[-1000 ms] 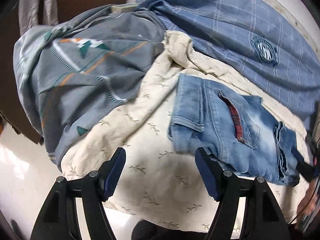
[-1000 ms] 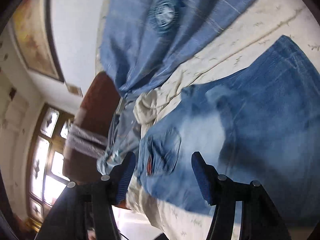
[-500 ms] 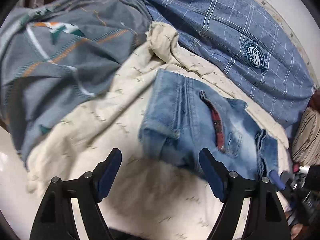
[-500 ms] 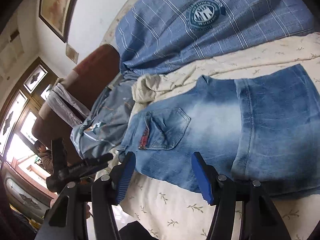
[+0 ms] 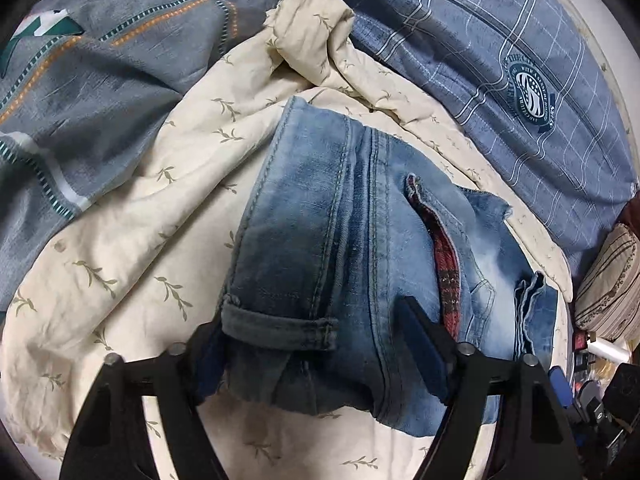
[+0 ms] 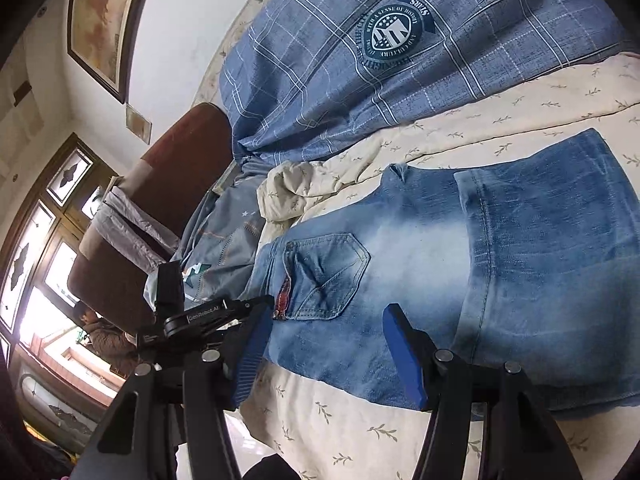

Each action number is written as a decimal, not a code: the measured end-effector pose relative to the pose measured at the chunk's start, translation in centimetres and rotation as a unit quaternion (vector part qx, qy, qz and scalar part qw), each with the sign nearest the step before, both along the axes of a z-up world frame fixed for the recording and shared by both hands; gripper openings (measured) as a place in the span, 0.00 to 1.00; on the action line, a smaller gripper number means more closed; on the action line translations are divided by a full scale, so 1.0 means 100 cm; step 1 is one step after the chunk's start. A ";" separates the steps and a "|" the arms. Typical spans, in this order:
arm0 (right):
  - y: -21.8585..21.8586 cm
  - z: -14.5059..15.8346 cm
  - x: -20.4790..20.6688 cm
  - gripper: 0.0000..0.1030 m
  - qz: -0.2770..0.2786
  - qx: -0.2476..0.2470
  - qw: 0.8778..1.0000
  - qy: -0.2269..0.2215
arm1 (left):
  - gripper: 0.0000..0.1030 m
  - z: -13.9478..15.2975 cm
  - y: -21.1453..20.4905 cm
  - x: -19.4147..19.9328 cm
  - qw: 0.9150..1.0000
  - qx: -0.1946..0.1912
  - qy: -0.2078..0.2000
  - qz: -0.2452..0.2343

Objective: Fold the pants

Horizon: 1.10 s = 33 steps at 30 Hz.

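Note:
Folded blue jeans (image 5: 344, 240) lie on a cream leaf-print quilt (image 5: 140, 240). My left gripper (image 5: 316, 356) is open, its jaws straddling the jeans' near end by the rolled hem (image 5: 280, 326). In the right wrist view the jeans (image 6: 460, 272) show a back pocket (image 6: 324, 276) and a folded-over leg (image 6: 560, 240). My right gripper (image 6: 328, 352) is open, its jaws over the jeans' near edge below the pocket. The left gripper (image 6: 200, 316) shows at the left of that view.
A blue plaid cover with a round badge (image 5: 520, 80) lies beyond the jeans. A grey patterned blanket (image 5: 100, 80) is bunched at the left. A brown headboard (image 6: 176, 168) and windows (image 6: 40, 240) are at the right view's left. A striped cushion (image 5: 608, 280) sits at the right.
My left gripper has moved forward onto the jeans' hem end; the jeans now lie between its jaws. My right gripper has closed in slightly on the pocket edge. Both stayed open.

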State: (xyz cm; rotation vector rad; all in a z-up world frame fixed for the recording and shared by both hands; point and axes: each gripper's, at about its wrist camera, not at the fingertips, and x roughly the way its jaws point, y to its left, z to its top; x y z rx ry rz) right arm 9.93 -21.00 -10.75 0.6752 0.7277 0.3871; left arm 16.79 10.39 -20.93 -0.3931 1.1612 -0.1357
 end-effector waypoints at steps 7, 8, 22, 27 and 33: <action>0.001 -0.004 0.001 0.59 -0.009 -0.011 1.000 0.005 | 0.63 0.001 -0.007 0.007 1.000 0.020 0.002 0.001; 0.000 -0.005 0.000 0.59 -0.011 -0.009 1.000 0.007 | 0.77 -0.003 -0.005 0.008 1.000 0.019 0.012 0.011; -0.016 -0.006 -0.003 0.59 -0.041 0.007 0.999 0.013 | 0.43 0.006 -0.028 0.017 1.000 0.017 -0.007 -0.004; -0.032 -0.010 -0.004 0.59 -0.079 0.026 0.996 0.027 | 0.44 0.007 -0.018 0.018 1.000 0.000 -0.012 0.013; -0.046 -0.017 -0.005 0.59 -0.103 0.044 0.993 0.044 | 0.70 -0.001 -0.028 0.020 1.000 -0.013 -0.018 0.020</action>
